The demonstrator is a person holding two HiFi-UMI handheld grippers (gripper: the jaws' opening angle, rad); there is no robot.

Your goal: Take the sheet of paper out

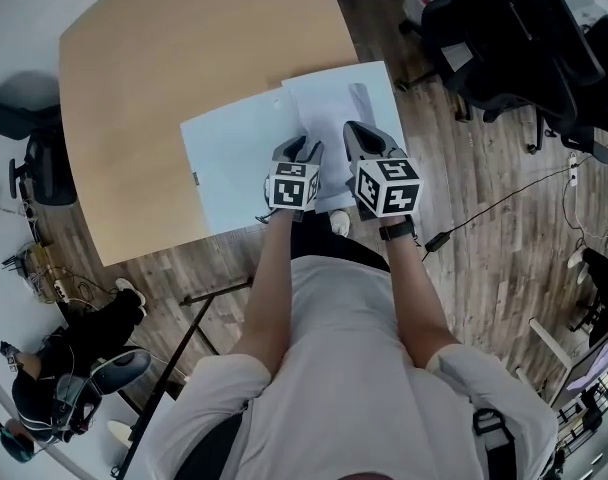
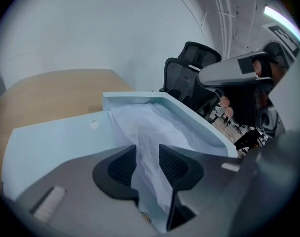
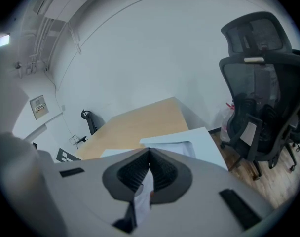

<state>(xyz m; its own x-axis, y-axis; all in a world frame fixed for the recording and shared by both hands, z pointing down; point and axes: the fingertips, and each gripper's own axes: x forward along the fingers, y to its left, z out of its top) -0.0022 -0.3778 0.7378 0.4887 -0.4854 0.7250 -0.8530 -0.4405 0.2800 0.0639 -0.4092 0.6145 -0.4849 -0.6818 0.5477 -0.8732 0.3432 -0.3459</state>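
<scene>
Here, a person is standing at the corner of a wooden tabletop [image 1: 174, 58], holding tongs in each hand over an open pale blue folder [image 2: 51, 137] that is lying near the tabletop's edge. The right tongs [image 3: 149, 158] are pinching shut on a thin pale edge, seemingly the folder cover [image 3: 206, 144], and are propping it up like a low wall. The left tongs [image 2: 147, 154] are gaping wide and pointing down into the folder. The wrinkled white sheet of paper [image 2: 155, 122] is running between their two pads without being squeezed. The sheet is lying inside the folder, against the raised cover.

Several things are looking risky. If the left tongs are closing too deep, they are likely catching the folder's lower leaf along with the sheet, dragging the whole folder toward the edge. Pulling hard on the already creased sheet is likely tearing or crumpling it further. If the right tongs are slipping off the thin cover, it is probably dropping onto the sheet and trapping it
</scene>
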